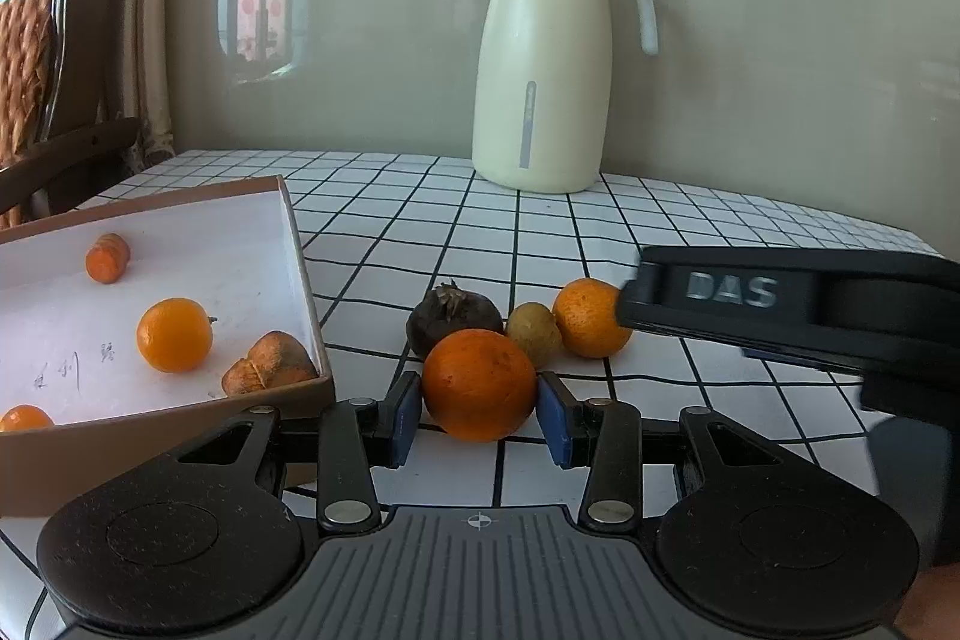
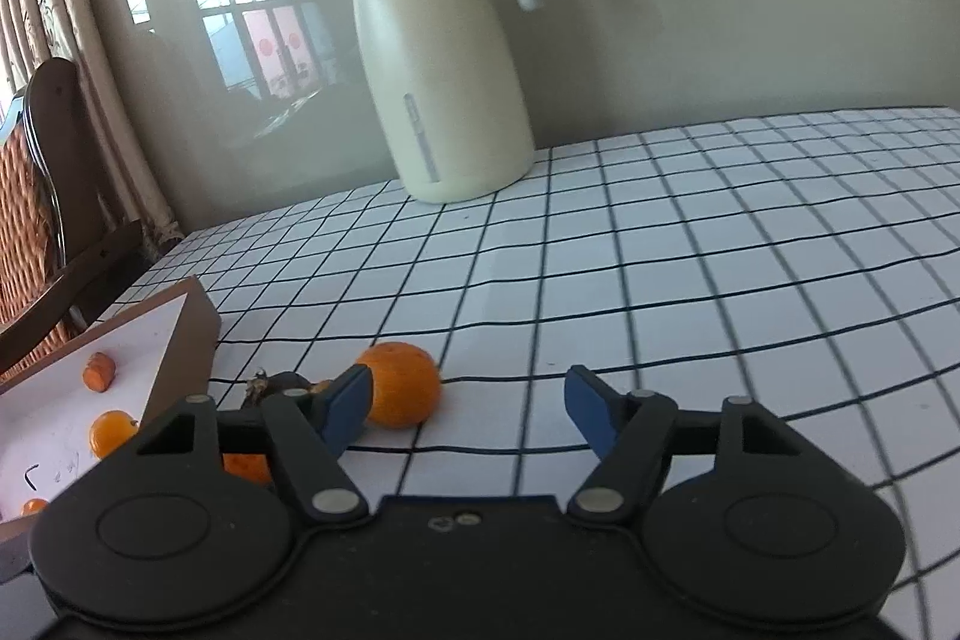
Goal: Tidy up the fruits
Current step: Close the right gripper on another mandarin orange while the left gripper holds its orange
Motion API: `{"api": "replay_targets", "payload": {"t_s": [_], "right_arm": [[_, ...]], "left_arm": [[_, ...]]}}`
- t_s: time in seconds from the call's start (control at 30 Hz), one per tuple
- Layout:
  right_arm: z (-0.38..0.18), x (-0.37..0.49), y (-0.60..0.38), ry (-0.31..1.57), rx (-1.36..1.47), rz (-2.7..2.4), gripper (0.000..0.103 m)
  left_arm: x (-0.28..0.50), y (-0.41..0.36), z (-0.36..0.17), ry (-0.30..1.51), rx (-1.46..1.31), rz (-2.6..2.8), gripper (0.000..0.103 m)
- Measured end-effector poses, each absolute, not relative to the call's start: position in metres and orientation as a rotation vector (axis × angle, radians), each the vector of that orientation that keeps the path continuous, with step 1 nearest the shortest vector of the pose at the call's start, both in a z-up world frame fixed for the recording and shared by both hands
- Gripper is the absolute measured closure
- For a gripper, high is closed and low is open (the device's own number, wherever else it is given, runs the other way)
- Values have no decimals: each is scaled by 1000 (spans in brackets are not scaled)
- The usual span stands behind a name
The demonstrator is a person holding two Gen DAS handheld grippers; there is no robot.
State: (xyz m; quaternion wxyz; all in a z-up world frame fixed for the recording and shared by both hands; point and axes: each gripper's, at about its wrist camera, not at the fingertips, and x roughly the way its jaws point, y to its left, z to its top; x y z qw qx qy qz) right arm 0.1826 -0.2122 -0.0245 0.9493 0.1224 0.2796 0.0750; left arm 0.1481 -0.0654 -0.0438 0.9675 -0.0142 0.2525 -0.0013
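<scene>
In the left wrist view my left gripper (image 1: 479, 415) has its blue pads on both sides of a large orange (image 1: 478, 384) on the checked tablecloth, touching or nearly so. Behind it lie a dark brown fruit (image 1: 453, 319), a small yellowish fruit (image 1: 534, 331) and a second orange (image 1: 591, 318). My right gripper shows there as a black body reaching in from the right (image 1: 780, 304). In the right wrist view my right gripper (image 2: 468, 406) is open and empty, with the second orange (image 2: 403, 384) just inside its left finger.
A shallow brown box (image 1: 303, 268) with a white floor stands at the left and holds several orange fruits (image 1: 174, 334). A cream thermos jug (image 1: 543, 58) stands at the back against the wall. A wooden chair (image 1: 72, 58) is beyond the table's left edge.
</scene>
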Motion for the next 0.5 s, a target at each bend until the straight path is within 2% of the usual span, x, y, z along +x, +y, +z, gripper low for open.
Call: {"api": "replay_targets", "payload": {"t_s": [0.1, 0.33, 0.5], "right_arm": [[-26, 190, -207, 584, 263, 171, 48], [-27, 201, -201, 599, 273, 197, 49], [-28, 206, -197, 607, 282, 215, 62]], "left_arm": [[148, -64, -44, 513, -31, -7, 61], [150, -64, -44, 521, -32, -15, 61], [151, -64, -45, 528, -34, -15, 61]]}}
